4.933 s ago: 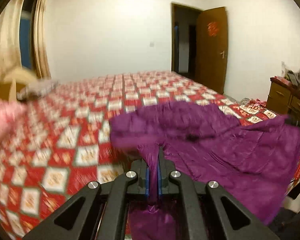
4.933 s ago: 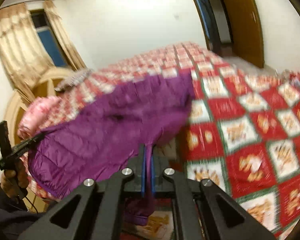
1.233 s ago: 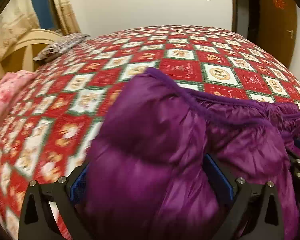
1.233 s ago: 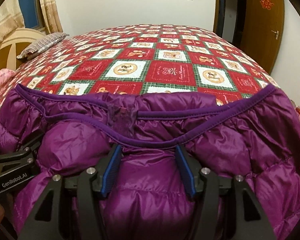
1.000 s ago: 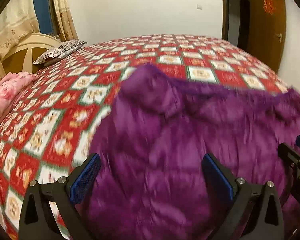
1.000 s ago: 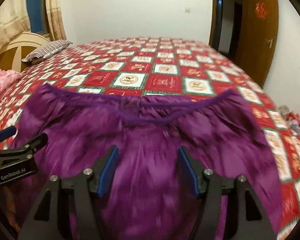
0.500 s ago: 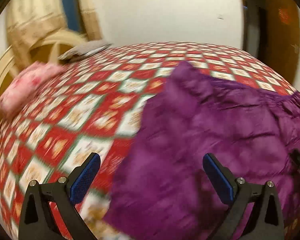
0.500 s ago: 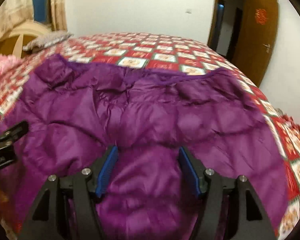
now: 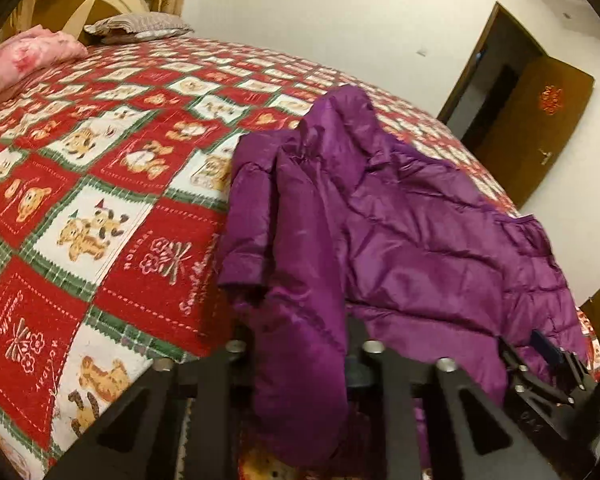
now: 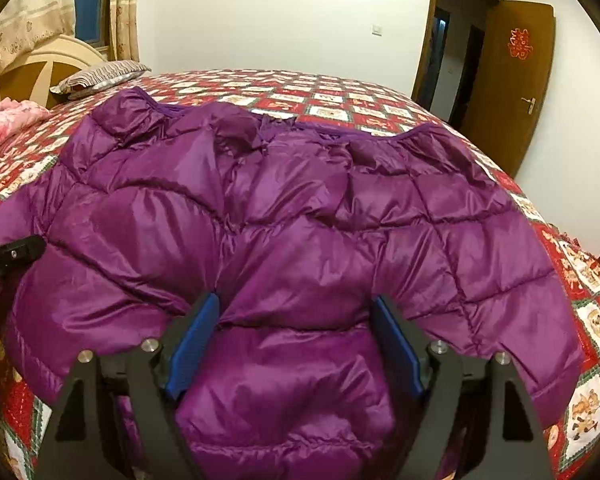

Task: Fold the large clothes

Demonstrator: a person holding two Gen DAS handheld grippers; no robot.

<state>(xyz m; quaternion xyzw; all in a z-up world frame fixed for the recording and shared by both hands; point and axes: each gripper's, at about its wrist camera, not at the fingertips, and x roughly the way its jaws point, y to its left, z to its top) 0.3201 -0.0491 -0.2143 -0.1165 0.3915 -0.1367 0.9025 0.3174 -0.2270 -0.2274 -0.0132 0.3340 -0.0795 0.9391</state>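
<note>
On quilted bed (image 10: 340,92): purple jacket (image 10: 300,216) lying spread; left gripper (image 9: 300,356) pinching its side flap; right gripper (image 10: 296,340) gaping apart; advisable: carrying flap straight across, level.

left gripper (image 9: 300,344) now pinching jacket (image 9: 400,240) edge — was open

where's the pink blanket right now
The pink blanket lies at the far left edge of the bed in both wrist views, near the striped pillow and headboard, apart from the purple jacket.
</note>
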